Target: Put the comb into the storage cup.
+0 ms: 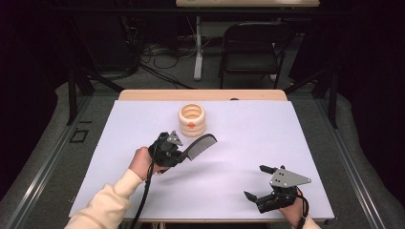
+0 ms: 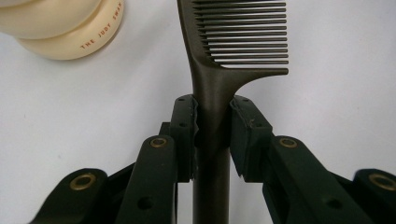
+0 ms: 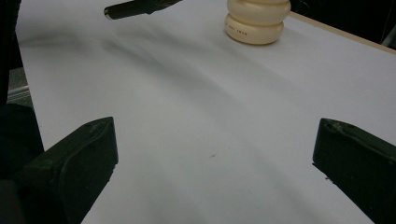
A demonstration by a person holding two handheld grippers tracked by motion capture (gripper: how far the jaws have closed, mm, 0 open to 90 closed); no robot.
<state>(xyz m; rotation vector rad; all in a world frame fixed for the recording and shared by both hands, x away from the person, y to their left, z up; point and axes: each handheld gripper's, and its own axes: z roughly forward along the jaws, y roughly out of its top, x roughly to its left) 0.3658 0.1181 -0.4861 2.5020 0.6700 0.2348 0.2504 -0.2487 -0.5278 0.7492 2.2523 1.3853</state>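
Observation:
A dark comb [image 1: 200,145] hangs above the white table sheet, and my left gripper [image 1: 174,153] is shut on its handle. In the left gripper view the comb [image 2: 219,70] stands between the two pads [image 2: 184,126], teeth pointing right. A cream ribbed holder [image 1: 192,120] with an orange dot stands just beyond the comb's tip; its rounded side [image 2: 65,28] carries small printed letters. My right gripper [image 1: 259,182] rests near the front right of the sheet, jaws wide apart and empty. The right gripper view looks across bare sheet to the holder [image 3: 256,21] and the comb's handle end [image 3: 128,9].
The white sheet [image 1: 267,138] covers a wooden table [image 1: 143,95]. Behind the table stand a black folding chair [image 1: 253,47], a white table leg [image 1: 197,47] and loose cables on the floor. Dark stands flank both sides.

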